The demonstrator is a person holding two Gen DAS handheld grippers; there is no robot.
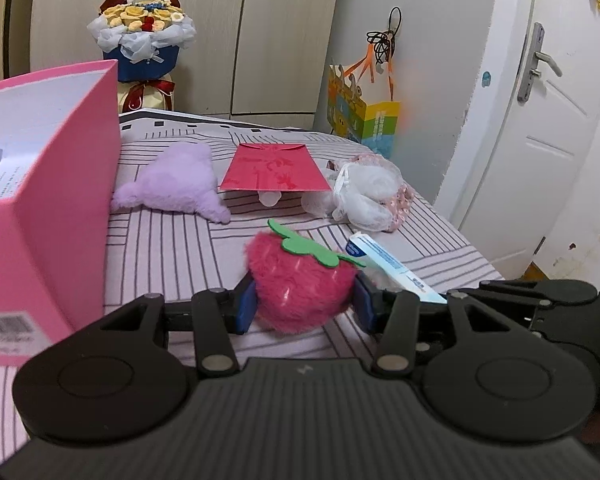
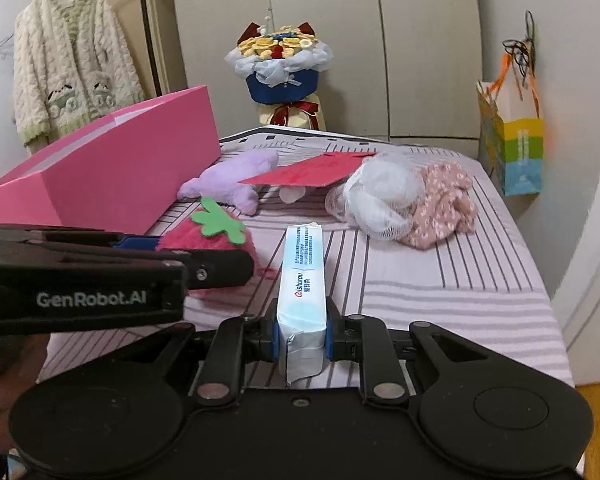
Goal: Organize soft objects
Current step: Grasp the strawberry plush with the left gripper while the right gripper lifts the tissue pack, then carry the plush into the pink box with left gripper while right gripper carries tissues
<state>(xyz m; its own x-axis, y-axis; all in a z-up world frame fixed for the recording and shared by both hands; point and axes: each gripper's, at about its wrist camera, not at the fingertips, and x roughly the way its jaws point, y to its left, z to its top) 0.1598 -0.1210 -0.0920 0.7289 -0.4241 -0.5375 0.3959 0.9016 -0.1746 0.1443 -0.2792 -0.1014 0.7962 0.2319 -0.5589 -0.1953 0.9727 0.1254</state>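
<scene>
A fluffy pink strawberry plush (image 1: pixel 300 284) with a green felt leaf is squeezed between the blue pads of my left gripper (image 1: pixel 305 300), held just above the striped bed sheet. In the right wrist view the same strawberry plush (image 2: pixel 216 236) shows behind the left gripper's black arm. My right gripper (image 2: pixel 301 336) is shut on a white and blue tissue pack (image 2: pixel 302 280), which points away along the fingers. The tissue pack (image 1: pixel 392 264) lies right of the strawberry in the left view. An open pink box (image 1: pixel 48 196) stands on the bed to the left.
Further back on the bed lie a purple plush (image 1: pixel 172 184), a red envelope (image 1: pixel 276 170), a white mesh bundle (image 1: pixel 364 192) and pink floral cloth (image 2: pixel 444 204). A flower bouquet (image 2: pixel 280 68) stands beyond the bed. A coloured paper bag (image 2: pixel 516 140) hangs by the white door (image 1: pixel 540 120).
</scene>
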